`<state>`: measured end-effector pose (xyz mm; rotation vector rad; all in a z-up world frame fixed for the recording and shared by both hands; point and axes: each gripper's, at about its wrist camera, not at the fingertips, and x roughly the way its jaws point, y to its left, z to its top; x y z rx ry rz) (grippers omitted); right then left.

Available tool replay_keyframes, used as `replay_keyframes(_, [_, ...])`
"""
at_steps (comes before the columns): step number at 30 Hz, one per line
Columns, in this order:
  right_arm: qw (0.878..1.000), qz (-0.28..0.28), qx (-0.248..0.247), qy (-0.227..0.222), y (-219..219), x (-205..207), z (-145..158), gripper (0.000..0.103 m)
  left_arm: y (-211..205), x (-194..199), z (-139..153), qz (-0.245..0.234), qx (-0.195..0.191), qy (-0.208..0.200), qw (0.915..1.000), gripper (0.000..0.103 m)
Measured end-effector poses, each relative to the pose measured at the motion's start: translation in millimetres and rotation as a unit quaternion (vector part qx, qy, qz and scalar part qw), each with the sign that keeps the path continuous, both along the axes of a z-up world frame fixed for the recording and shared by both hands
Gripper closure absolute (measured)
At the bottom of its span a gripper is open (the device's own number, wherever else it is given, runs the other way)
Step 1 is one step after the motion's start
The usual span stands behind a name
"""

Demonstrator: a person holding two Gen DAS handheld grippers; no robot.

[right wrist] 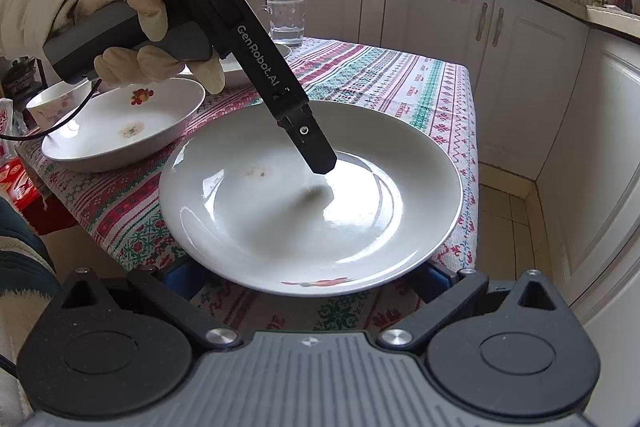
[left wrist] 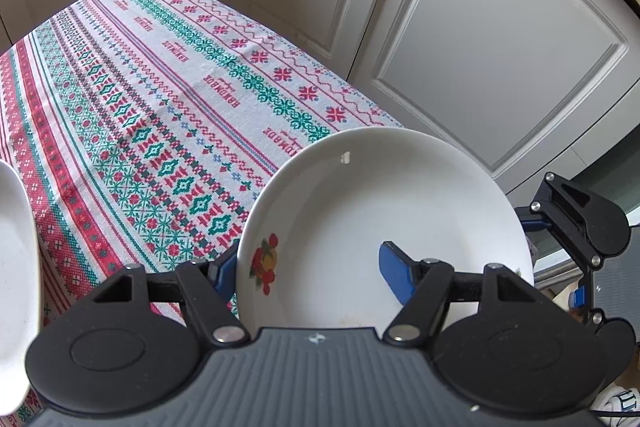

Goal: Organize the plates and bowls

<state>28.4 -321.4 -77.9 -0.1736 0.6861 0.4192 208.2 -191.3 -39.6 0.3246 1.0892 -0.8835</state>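
Gripping comes first in the left wrist view. The left gripper [left wrist: 310,267] is closed on the plate [left wrist: 380,207], one blue pad inside the well at 3 o'clock and the other outside the rim at 9 o'clock. The plate is at the near right corner of the cloth-covered counter [left wrist: 160,87]. Its well looks bare and dry, with a fruit decal on the rim at 8 o'clock. A second white dish [left wrist: 12,267] cuts the frame edge at 9 o'clock, and we cannot see what it holds.

- We judge the step to be lifting this plate for stacking.
- The glaze is slick, so we would keep the pinch deep on the rim wall and lift slowly and level.

In the right wrist view, a gloved hand [right wrist: 132,27] drives the left gripper in from 11 o'clock, with one finger tip down in the plate's well. The right gripper [right wrist: 308,277] sits at 6 o'clock with jaws wide and nothing pinched. Its pads are partly hidden below the plate's near rim, and we cannot tell whether they touch it.

- We would keep them there to support the overhanging edge.
- The plate holds only a small speck near 10 o'clock.
- The decorated plate [right wrist: 124,131] at 9 o'clock carries a dried smear at its centre.
- The small bowl [right wrist: 56,103] beyond it looks empty from what shows.
- The glass mug [right wrist: 286,21] at 12 o'clock appears to hold a little water.
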Motion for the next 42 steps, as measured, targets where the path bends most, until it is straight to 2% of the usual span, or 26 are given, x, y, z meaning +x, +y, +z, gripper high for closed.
replay_keyframes(7, [1.0, 0.006, -0.001, 0.005, 0, 12, 8, 0.0, 7, 9, 11, 0.009, -0.017, -0.015, 0.9997, 0.033])
replay_keyframes(15, [0.999, 0.021, -0.029, 0.0, 2, 47, 17, 0.0, 10, 37, 19, 0.026, -0.031, -0.035, 0.9986, 0.033])
replay_keyframes(30, [0.999, 0.029, -0.027, 0.015, -2, 108, 8, 0.0, 5, 90, 7, 0.049, -0.025, -0.049, 0.9972, 0.033])
replay_keyframes(42, [0.999, 0.015, -0.023, 0.023, -7, 127, 3, 0.0, -1, 106, -1, 0.056, -0.032, -0.05, 0.9967, 0.033])
